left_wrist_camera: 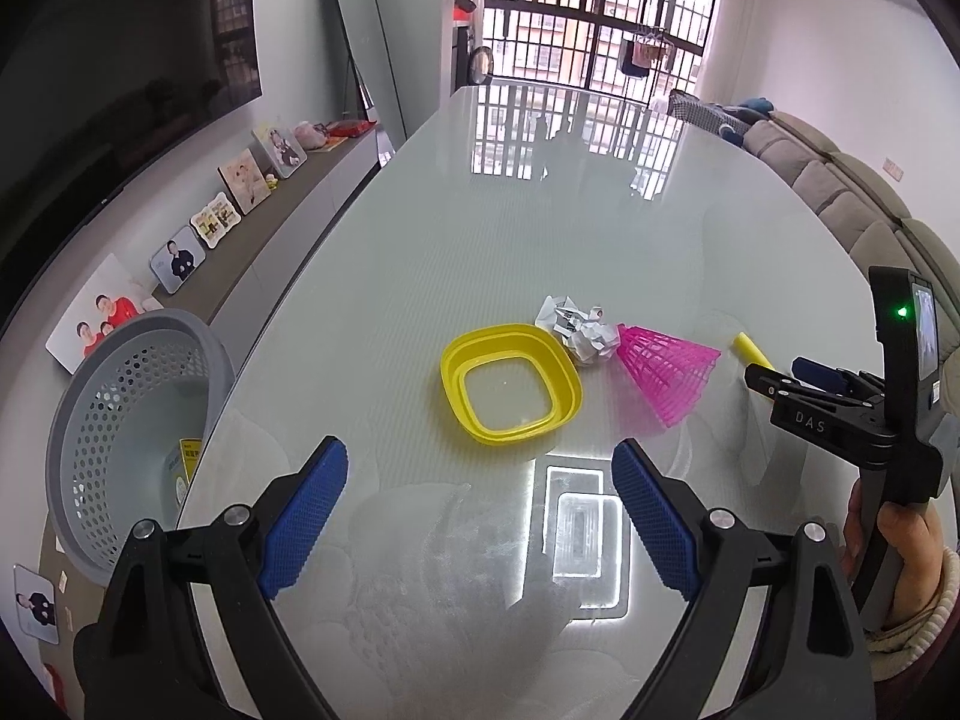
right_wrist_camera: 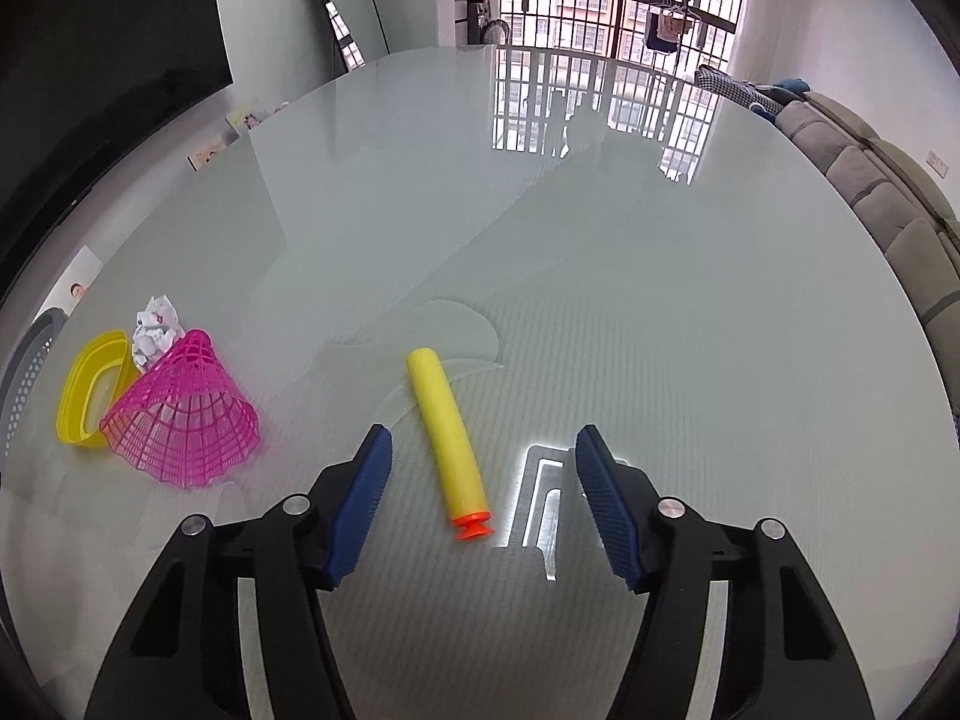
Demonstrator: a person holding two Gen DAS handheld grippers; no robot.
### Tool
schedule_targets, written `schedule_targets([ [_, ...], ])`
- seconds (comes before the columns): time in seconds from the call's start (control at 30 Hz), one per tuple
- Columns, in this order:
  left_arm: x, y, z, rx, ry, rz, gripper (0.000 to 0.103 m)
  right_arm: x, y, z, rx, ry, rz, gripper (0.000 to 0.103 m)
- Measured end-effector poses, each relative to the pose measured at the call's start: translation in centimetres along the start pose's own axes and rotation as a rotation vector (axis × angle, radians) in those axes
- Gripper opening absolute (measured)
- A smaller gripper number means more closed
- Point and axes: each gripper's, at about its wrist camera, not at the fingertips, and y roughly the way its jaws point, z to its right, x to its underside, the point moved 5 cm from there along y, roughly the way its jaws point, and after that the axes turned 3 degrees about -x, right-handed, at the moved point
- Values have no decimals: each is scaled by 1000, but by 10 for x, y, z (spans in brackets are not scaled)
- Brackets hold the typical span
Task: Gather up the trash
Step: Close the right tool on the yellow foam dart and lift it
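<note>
"DAS" stood in pale letters on the right gripper [left_wrist_camera: 774, 381], on its black body behind the fingers.

- A yellow foam dart [right_wrist_camera: 443, 438] with an orange tip is seen lying on the glass table [right_wrist_camera: 660, 330], between the parted pads of the right gripper [right_wrist_camera: 483, 468], untouched.
- A pink mesh cone [right_wrist_camera: 183, 414] is seen to the left.

Two fisheye cameras ride the hand-held grippers, each looking forward and downward along its own blue fingers over a glossy table [left_wrist_camera: 420, 252] toward the barred window [left_wrist_camera: 600, 18]. The left view sits close above the near table edge, catching a grey basket [left_wrist_camera: 120, 432] at its left. Both share the yellow bowl [left_wrist_camera: 510, 384], crumpled paper [right_wrist_camera: 155, 330], pink mesh cone [right_wrist_camera: 186, 414] and yellow foam dart [right_wrist_camera: 444, 420]
</note>
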Motion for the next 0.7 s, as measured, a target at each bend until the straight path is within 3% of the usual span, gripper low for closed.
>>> schedule_targets([
  [0.2, 1, 3, 0, -5, 1, -4, 88, 1, -3, -7, -26, -35, 4, 42],
  [0.4, -1, 4, 0, -14, 0, -8, 88, 3, -8, -1, -36, -27, 13, 14],
  [0.7, -1, 9, -1, -23, -7, -18, 88, 6, -20, 2, -103, 3, 32, 12],
])
